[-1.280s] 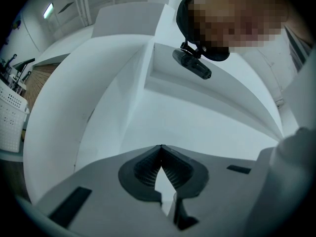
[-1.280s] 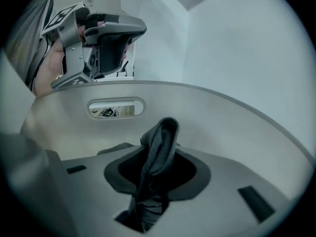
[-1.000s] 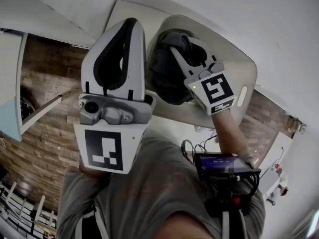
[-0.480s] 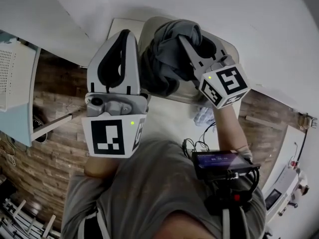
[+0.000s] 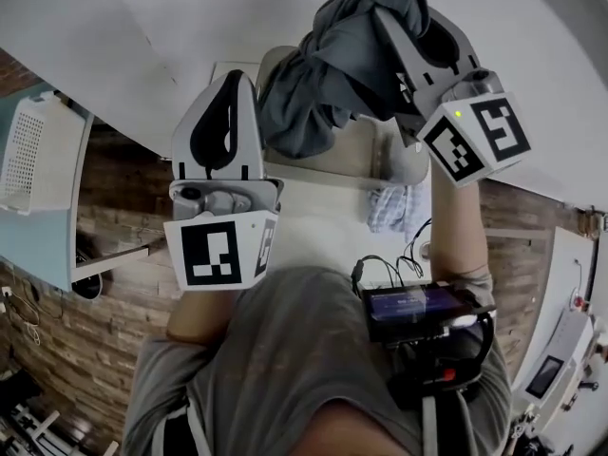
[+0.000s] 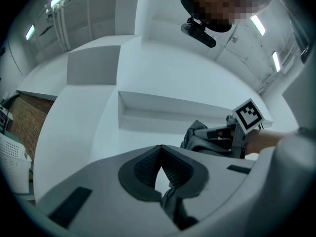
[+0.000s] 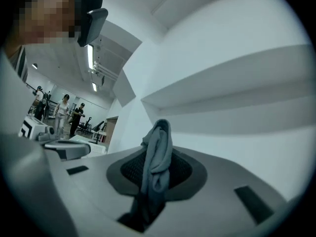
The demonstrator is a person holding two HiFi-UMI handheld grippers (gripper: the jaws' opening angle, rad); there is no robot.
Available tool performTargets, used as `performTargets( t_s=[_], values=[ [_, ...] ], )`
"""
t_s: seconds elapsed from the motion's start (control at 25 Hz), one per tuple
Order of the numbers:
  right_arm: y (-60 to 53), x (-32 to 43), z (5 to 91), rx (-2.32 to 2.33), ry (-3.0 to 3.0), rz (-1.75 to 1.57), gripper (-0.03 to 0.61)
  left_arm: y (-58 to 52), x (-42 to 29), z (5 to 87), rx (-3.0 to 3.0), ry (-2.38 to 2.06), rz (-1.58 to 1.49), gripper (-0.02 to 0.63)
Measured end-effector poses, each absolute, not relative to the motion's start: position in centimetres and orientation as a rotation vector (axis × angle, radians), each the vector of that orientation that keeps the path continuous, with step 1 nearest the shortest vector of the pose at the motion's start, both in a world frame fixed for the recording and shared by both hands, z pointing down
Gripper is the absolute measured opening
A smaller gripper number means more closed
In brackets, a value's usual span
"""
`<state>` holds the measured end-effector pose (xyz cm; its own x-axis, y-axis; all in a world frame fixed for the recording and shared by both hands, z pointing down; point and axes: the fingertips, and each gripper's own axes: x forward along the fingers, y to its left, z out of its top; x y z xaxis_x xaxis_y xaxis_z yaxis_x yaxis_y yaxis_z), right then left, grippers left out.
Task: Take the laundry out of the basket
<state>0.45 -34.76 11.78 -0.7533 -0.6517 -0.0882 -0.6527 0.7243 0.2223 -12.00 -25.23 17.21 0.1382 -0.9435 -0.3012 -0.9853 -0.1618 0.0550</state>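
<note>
One firm pinch is what counts: with the right gripper (image 7: 158, 154) clenched on the grey garment (image 5: 332, 65), its folds hanging over the left rim of the laundry basket (image 5: 351, 160), lift until they clear, with the shut, seemingly empty left gripper (image 6: 161, 147) held aside.

No word, number or brand can be read: the left marker cube (image 5: 223, 253) behind the left claw (image 5: 233, 76) and the right marker cube (image 5: 475, 139) behind the right claw (image 5: 385, 12) bear only black-and-white square patterns, and the screen (image 5: 410, 304) below the right claw is illegible.
</note>
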Motion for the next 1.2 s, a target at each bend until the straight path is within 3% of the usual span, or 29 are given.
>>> performTargets(
  t_s=[0.28, 0.52, 0.8, 1.2],
  values=[
    [-29.6, 3.1, -1.0, -1.079, 2.749, 0.569, 0.077, -22.7, -10.2, 14.0, -2.264, 1.85, 0.417, 0.008],
    [-23.6, 4.6, -5.0, -1.07, 2.655, 0.649, 0.077, -19.6, -9.7, 13.8, -2.288, 1.799, 0.418, 0.008],
    [-17.7, 10.1, -4.3, -0.997, 2.646, 0.617, 0.077, -15.0, -4.7, 13.1, -2.258, 1.79, 0.39, 0.008],
    [-10.9, 7.4, 6.2, -1.017, 2.784, 0.525, 0.078, -6.1, -5.8, 16.8, -2.268, 1.845, 0.325, 0.008]
  ],
)
